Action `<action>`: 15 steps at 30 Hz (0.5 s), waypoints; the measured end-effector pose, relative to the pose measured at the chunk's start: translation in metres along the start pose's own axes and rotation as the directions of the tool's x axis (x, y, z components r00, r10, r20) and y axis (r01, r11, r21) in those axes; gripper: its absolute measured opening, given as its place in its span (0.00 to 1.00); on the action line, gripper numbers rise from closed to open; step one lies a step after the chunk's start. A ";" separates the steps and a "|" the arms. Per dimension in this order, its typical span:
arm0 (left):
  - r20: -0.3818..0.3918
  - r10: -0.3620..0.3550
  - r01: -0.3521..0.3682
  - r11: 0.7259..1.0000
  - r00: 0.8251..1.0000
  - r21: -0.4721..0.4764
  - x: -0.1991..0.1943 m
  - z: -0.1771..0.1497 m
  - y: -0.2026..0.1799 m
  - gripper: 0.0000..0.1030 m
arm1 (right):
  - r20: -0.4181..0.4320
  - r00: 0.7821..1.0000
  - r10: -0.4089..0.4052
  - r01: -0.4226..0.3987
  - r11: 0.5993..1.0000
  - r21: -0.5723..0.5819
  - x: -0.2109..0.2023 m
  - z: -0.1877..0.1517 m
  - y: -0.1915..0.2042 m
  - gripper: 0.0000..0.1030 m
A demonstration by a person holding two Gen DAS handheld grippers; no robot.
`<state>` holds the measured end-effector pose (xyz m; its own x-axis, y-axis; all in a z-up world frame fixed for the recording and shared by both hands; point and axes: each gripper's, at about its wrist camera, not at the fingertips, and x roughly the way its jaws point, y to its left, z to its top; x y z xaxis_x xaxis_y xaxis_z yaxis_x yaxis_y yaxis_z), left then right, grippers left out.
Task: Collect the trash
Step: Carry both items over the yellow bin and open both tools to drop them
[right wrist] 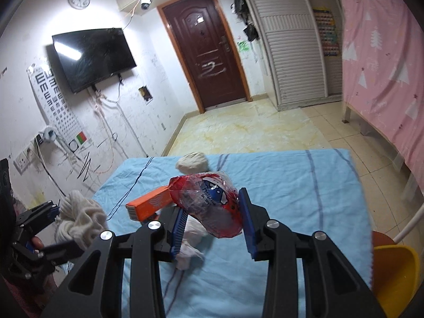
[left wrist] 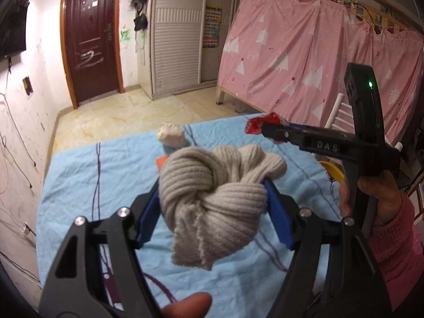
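left gripper (left wrist: 212, 198) clamped on knit bundle (left wrist: 214, 185) over bed (left wrist: 92, 185) | right gripper (right wrist: 212, 220) clamped on wrapper (right wrist: 209, 206) | ball (right wrist: 192, 162) near far edge | bin (right wrist: 394, 273) off right edge, floor beyond open

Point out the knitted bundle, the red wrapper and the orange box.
knitted bundle (left wrist: 212, 185): left wrist view, middle of the knot.
red wrapper (right wrist: 209, 206): right wrist view, its crinkled middle.
orange box (right wrist: 148, 206): right wrist view, its long side.
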<state>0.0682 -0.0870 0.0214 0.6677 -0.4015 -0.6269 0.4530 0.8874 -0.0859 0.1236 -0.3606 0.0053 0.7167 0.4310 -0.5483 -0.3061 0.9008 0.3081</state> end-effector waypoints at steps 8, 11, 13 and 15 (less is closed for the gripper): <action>0.013 -0.029 0.028 0.997 0.999 0.075 0.007 0.019 -0.041 0.67 | 0.070 0.996 -0.049 0.044 0.997 0.062 -0.042 -0.010 -0.039 0.30; 0.010 -0.046 0.044 0.994 0.999 0.103 0.012 0.024 -0.055 0.67 | 0.094 0.993 -0.074 0.066 0.994 0.088 -0.059 -0.016 -0.055 0.30; 0.005 -0.057 0.056 0.991 0.998 0.118 0.018 0.027 -0.066 0.67 | 0.107 0.990 -0.094 0.082 0.991 0.108 -0.070 -0.020 -0.066 0.30; -0.004 -0.069 0.069 0.989 0.998 0.129 0.024 0.030 -0.075 0.67 | 0.116 0.986 -0.117 0.103 0.987 0.126 -0.081 -0.026 -0.078 0.30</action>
<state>0.0677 -0.1704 0.0356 0.6328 -0.4608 -0.6223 0.5702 0.8210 -0.0281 0.0732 -0.4647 0.0053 0.8156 0.3132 -0.4866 -0.1494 0.9263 0.3459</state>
